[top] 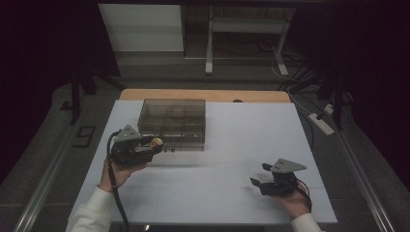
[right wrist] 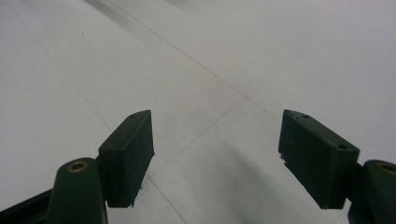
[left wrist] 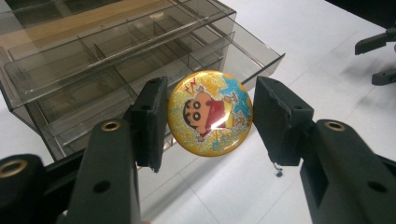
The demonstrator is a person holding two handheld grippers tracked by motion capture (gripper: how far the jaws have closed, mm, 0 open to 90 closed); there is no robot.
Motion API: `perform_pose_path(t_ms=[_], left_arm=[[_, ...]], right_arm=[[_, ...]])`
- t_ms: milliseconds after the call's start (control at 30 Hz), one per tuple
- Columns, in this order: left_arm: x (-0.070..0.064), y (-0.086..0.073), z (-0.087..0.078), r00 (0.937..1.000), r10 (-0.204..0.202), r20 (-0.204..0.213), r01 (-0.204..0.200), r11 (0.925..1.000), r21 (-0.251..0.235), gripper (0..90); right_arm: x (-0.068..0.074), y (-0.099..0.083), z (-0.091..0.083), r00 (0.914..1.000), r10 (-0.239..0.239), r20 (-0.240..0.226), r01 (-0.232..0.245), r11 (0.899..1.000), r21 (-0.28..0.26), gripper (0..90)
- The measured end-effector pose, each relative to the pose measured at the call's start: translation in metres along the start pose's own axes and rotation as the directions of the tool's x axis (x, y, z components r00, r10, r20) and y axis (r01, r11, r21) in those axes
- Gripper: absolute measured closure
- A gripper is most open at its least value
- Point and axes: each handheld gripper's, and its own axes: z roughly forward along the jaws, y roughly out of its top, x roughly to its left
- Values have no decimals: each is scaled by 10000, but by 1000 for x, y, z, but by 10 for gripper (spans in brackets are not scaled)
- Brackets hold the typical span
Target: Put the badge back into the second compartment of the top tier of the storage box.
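Left gripper (left wrist: 210, 121) grips a round cartoon badge (left wrist: 210, 113) by its edges, held just before the smoky drawer box (top: 172, 123). Right gripper (top: 263, 175), jaws spread and unloaded, hovers well apart over bare white table (top: 232, 145).

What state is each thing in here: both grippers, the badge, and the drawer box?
Left gripper: shut on the round badge, held off the table near the box.
Round badge: clamped edge to edge between the jaws, printed face toward the camera.
Right gripper: open, holding nothing, over the bare white table.
Smoky clear drawer box: standing on the table, one drawer pulled out, its compartments look empty.
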Motion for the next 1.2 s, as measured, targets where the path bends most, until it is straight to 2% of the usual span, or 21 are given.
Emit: perform_pose_path(t_ms=[1200], left_arm=[[10,16,26,9994,-278,-211,272,9993,-274,468]], right_arm=[[-2,0,-2,9999,87,127,-86,9999,-77,256]])
